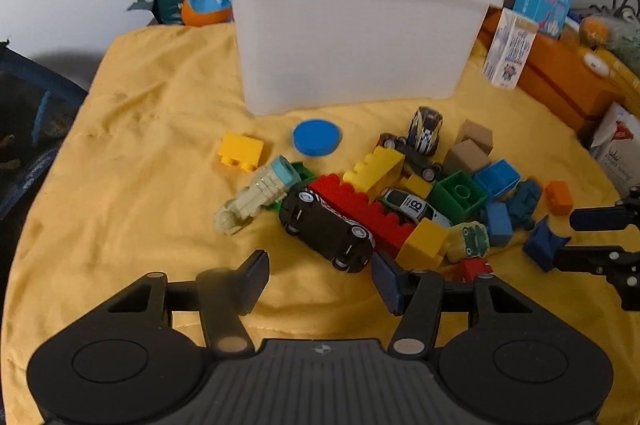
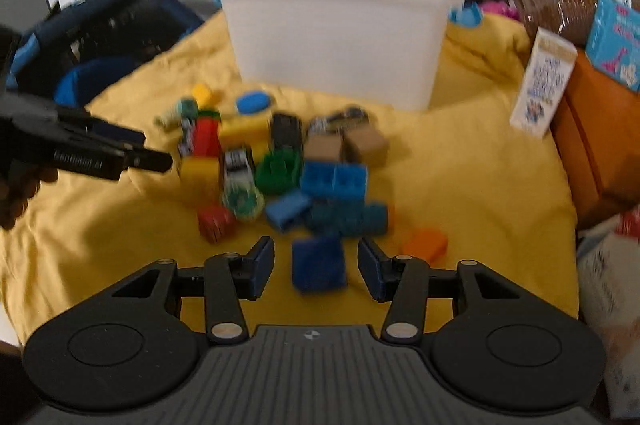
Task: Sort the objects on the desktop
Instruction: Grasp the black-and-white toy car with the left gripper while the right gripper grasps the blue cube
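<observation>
A pile of toy bricks and cars lies on the yellow cloth [image 1: 132, 161] in front of a white plastic bin [image 1: 352, 37]. My left gripper [image 1: 320, 277] is open, just short of a black toy car [image 1: 326, 229] beside a long red brick [image 1: 360, 211]. My right gripper [image 2: 316, 267] is open with a dark blue brick [image 2: 319, 263] lying between its fingers, untouched; the view is blurred. The right gripper also shows at the right edge of the left wrist view [image 1: 560, 231], by the same dark blue brick [image 1: 542, 243].
A blue disc [image 1: 317, 136] and a yellow brick [image 1: 241, 150] lie apart near the bin. An orange box [image 1: 560, 73] with a milk carton [image 1: 509, 49] stands at right. A dark bag [image 2: 108, 21] lies at left. Clutter sits behind the bin.
</observation>
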The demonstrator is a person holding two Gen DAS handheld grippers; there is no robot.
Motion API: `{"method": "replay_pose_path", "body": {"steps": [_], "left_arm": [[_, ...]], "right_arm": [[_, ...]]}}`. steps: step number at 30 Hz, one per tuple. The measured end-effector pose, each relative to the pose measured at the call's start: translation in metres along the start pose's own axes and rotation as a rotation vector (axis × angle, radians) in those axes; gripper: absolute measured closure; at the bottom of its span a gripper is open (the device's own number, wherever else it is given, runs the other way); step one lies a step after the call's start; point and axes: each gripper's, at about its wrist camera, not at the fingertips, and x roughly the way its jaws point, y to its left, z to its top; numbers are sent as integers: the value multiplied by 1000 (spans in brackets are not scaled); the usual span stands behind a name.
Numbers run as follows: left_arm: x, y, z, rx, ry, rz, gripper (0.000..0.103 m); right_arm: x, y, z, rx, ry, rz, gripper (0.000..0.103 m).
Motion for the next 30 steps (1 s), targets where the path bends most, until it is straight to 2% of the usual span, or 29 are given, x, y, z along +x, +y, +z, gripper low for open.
{"method": "replay_pose_path", "body": {"steps": [7,11,12,13,15,18,20,21,23,24,25,30], "left_arm": [[22,-8,5,41,-5,11,42],[24,-6,6,47,-15,-6,45],[23,-5,5,48,-20,-14,63],[21,-3,4,52,-19,-33,74],[17,-1,1,51,-22,-41,80],[11,3,-5,44,-22,-45,82],[8,7,-10,21,-15,-45,81],[6,9,-12,4,-14,-46,77],[2,12,-14,-15,-16,-41,61],[0,11,-15,-10,-28,-25,48],[-1,9,-14,4,-42,-4,43],[10,6,3,-21,-50,8,42]], "right_arm": [[18,-4,-2,-17,17,-4,52],[28,12,-5,-34,23,-8,54],[30,15,-6,-34,35,-4,55],[32,15,-6,-32,40,1,66],[31,14,-8,-28,43,8,67],[24,13,-9,-24,30,21,67],[19,12,-10,-26,19,26,67],[17,11,-10,-22,14,27,67],[16,8,-10,-10,19,34,67],[15,7,-10,-7,19,32,67],[15,8,-11,-5,19,31,67],[15,10,-14,-15,39,40,67]]}}
